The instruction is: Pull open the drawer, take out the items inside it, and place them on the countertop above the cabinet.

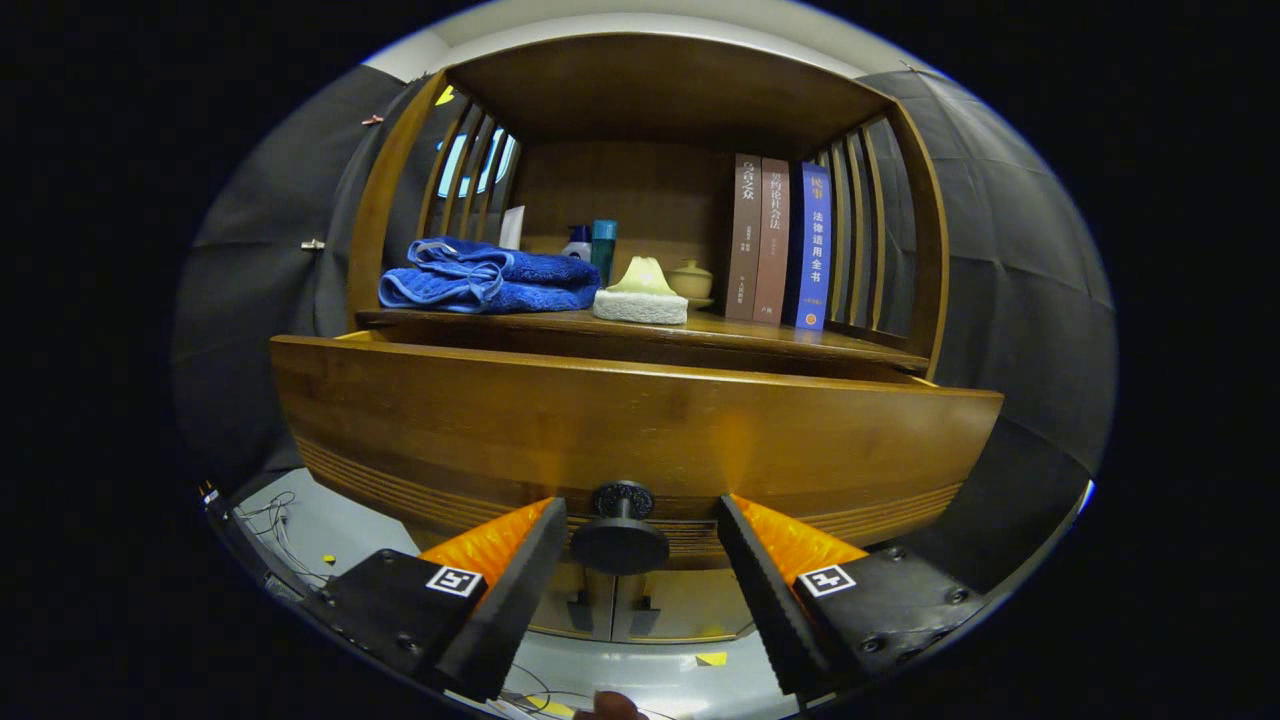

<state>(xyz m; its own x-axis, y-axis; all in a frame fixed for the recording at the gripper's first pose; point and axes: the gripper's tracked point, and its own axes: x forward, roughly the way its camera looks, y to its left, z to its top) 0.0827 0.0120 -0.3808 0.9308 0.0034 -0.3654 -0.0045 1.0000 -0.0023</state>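
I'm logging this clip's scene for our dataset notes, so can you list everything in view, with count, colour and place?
Cabinet: one, brown wood, slatted sides, ahead of the fingers.
Drawer: one, brown wood, pulled part way out under the countertop; its inside is hidden.
Drawer knob: one, dark, between the fingers, not touched.
Countertop: one, brown wood, above the drawer.
Towel: one, blue, folded, on the countertop's left part.
Bottles: two, one teal and one white with blue, behind the towel.
Sponge: one, white, mid countertop, with a pale yellow piece on it.
Lidded pot: one, cream, beside the sponge.
Books: three, two brown and one blue, upright at the right.
Gripper: one, open, fingers either side of the knob.
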